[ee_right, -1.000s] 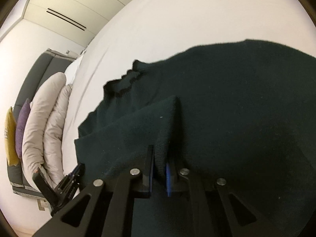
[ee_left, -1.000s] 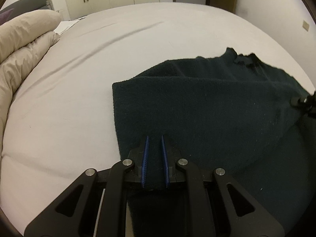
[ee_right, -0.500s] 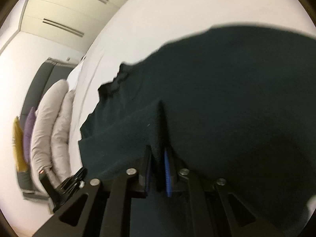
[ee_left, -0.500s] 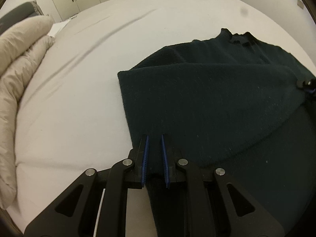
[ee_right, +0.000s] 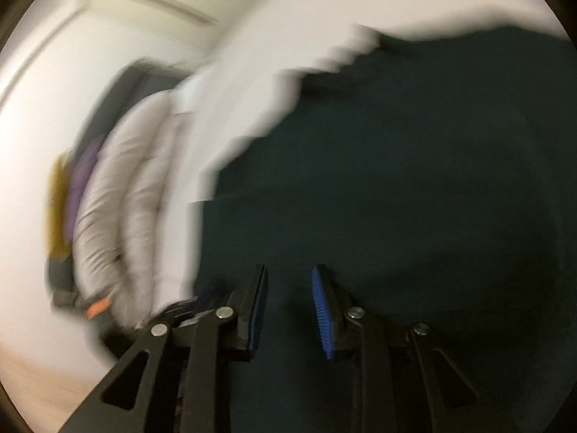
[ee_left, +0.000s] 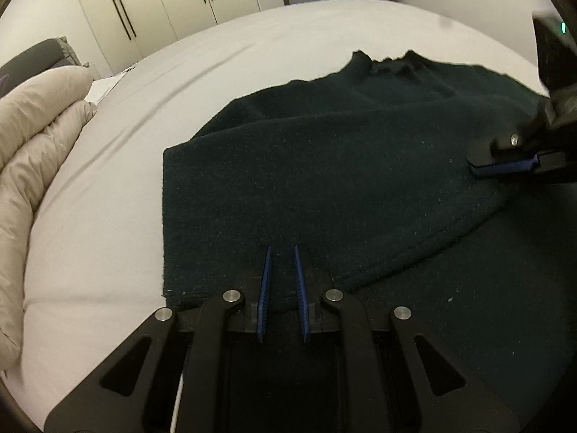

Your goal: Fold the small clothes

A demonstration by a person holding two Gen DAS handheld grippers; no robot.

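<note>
Dark green sweater [ee_left: 324,180] lies folded on the white bed [ee_left: 108,180]; the left gripper [ee_left: 282,252] pinches its hem, the right gripper [ee_right: 288,274] stands spread, empty.

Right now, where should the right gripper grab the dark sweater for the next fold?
Probably the folded layer's stitched hem, coming from the right: that edge lies free atop the sweater, and the left gripper holds its other end.

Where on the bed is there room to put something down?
Free: bare sheet between beige duvet and dark sweater, and beyond the sweater toward the wardrobe. Crowded: the sweater, under left gripper and right gripper.
</note>
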